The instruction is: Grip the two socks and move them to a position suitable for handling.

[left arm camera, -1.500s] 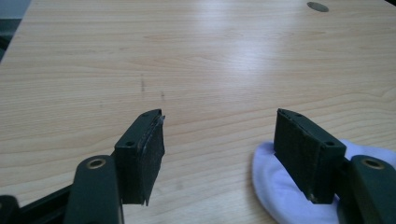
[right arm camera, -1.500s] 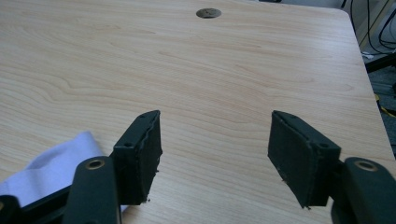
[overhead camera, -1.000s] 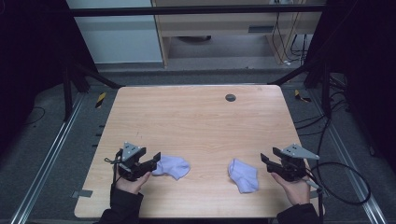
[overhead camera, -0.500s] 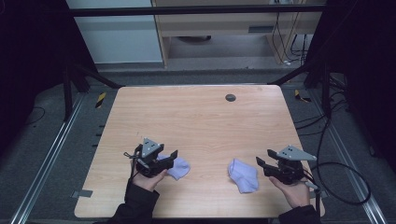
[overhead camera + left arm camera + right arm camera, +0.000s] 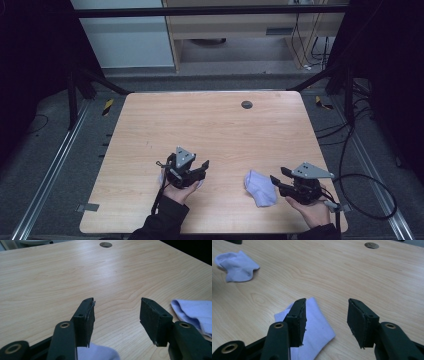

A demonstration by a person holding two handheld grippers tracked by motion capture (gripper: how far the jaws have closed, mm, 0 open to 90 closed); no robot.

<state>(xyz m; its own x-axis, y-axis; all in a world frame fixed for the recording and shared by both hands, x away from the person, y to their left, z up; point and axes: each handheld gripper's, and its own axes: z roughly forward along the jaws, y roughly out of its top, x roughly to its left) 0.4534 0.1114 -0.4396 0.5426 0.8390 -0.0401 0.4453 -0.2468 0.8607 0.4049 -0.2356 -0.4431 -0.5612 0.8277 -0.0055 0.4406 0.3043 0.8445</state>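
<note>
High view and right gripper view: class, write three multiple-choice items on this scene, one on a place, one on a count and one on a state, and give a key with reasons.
1. Where on the table is the dark round disc?
A. near the far edge
B. at the near edge
C. at the left corner

2. How many pale cloths lie on the table?
A. one
B. two
C. four

3. How is the right gripper?
A. open
B. shut on a cloth
C. shut on a pen

Key: A, the disc sits far up the tabletop; B, two cloths lie apart; A, its jaws, just closing, stand apart, a cloth under one, unpressed.
</note>
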